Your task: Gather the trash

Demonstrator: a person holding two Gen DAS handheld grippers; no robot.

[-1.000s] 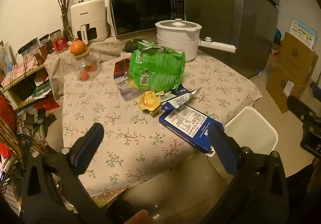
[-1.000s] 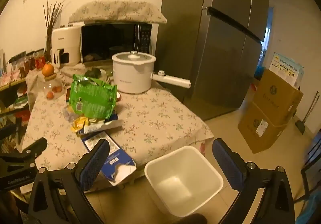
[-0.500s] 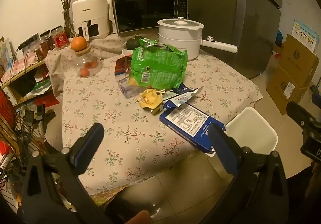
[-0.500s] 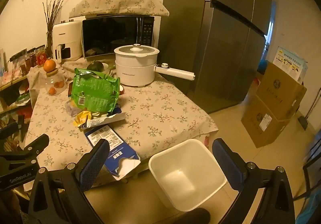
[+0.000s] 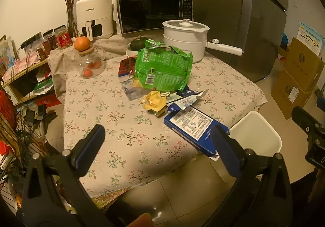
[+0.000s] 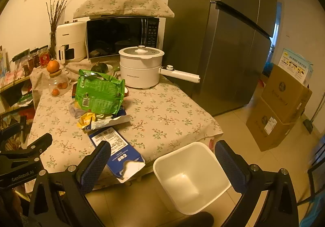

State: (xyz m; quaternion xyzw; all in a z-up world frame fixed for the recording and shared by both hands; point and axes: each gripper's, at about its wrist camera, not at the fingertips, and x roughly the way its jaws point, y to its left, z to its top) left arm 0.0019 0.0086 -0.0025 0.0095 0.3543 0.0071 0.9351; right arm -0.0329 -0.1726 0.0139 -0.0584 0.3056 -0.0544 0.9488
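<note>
Here, left claw [image 5: 158, 137] spread wide and empty, held short of the near edge of the bench [image 5: 130, 125]; right claw [image 6: 162, 158] likewise spread wide and empty, poised above the floor beside the bench. Directly ahead of the left claw: blue carton [image 5: 195, 127], flattened, lying label-up and jutting past the bench edge over the white bin [image 5: 256, 135]. Seen from the right wrist, torn end of the same blue carton [image 6: 119, 147] overhanging, white bin [image 6: 191, 176] standing on the floor below and just beside it, interior bare as far as visible. Farther in: crumpled yellow wrapper [image 5: 154, 101], a torn white-and-blue packet [image 5: 186, 101] touching it, and a large green bag [image 5: 162, 70] propped upright behind, top edge ripped open.

Handling, as judged: carton light and fairly stiff, best pinched across the overhanging edge; yellow wrapper very light, soft and crushable, easily gripped anywhere on its bunched mass; green bag thin, slick and floppy, best taken at the crumpled top; contents of the bag not visible.

Other containers: white pot [image 5: 184, 38] with lid on, contents hidden; glass jar [image 5: 91, 64] holding small orange fruits, a larger orange resting on its lid.
</note>
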